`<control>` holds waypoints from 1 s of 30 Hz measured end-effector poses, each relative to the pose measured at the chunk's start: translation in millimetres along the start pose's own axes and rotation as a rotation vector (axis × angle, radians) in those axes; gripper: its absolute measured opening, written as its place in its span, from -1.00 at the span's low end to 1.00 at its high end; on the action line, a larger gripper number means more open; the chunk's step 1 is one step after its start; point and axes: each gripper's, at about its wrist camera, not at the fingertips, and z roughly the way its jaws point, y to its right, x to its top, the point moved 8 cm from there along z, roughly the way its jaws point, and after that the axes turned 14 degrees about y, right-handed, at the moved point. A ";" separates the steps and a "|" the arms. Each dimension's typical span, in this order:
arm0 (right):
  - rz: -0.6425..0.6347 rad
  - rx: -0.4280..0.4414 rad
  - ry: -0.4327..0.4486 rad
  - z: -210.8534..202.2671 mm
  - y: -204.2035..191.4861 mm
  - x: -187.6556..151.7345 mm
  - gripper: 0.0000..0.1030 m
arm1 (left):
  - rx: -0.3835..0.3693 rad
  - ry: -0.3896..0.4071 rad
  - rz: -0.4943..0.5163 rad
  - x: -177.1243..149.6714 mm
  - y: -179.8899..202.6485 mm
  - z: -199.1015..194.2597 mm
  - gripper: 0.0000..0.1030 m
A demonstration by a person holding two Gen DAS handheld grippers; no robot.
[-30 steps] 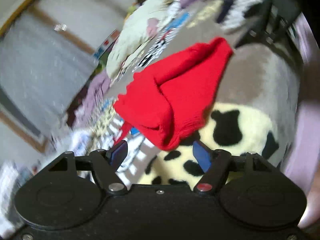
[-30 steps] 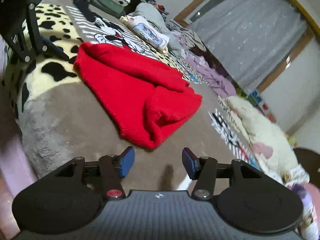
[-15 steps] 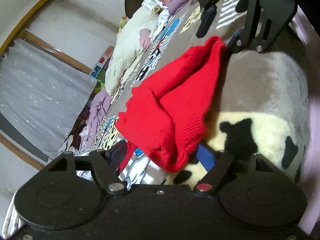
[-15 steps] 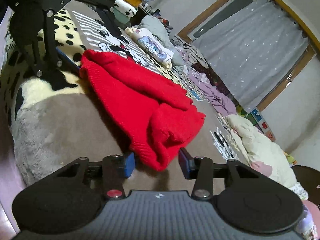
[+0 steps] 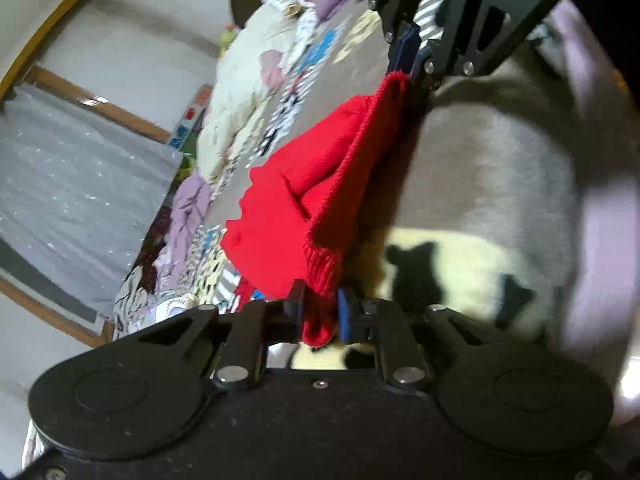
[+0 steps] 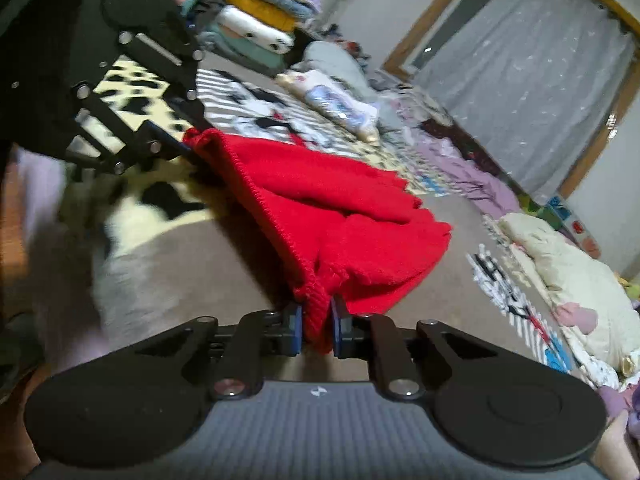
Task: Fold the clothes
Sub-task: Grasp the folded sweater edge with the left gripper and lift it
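Blue-padded fingers (image 5: 344, 314) of left gripper (image 5: 320, 312) pinching one ribbed corner of red knit garment (image 5: 304, 196); right gripper (image 6: 316, 328) clamped on the opposite corner. Stretched between both, sagging onto grey and cow-print blanket (image 6: 192, 256) near its edge

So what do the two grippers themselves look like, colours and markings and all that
Both are black, with two round discs side by side and hinged bars studded with silver screws. The left gripper has a speckled matte body and blue pads. The right gripper has a ribbed grey body with a small white logo, also blue-padded.
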 end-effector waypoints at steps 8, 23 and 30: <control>0.033 -0.041 0.073 -63.0 9.6 26.5 -0.70 | -0.047 0.095 -0.134 28.7 -9.1 -50.4 -0.70; 0.510 -0.119 0.253 26.2 169.8 46.8 -0.75 | 0.032 0.259 -0.720 33.8 -163.0 59.7 -0.77; 0.663 -0.080 0.259 95.4 211.7 24.8 -0.76 | 0.047 0.265 -0.941 4.7 -195.3 122.7 -0.89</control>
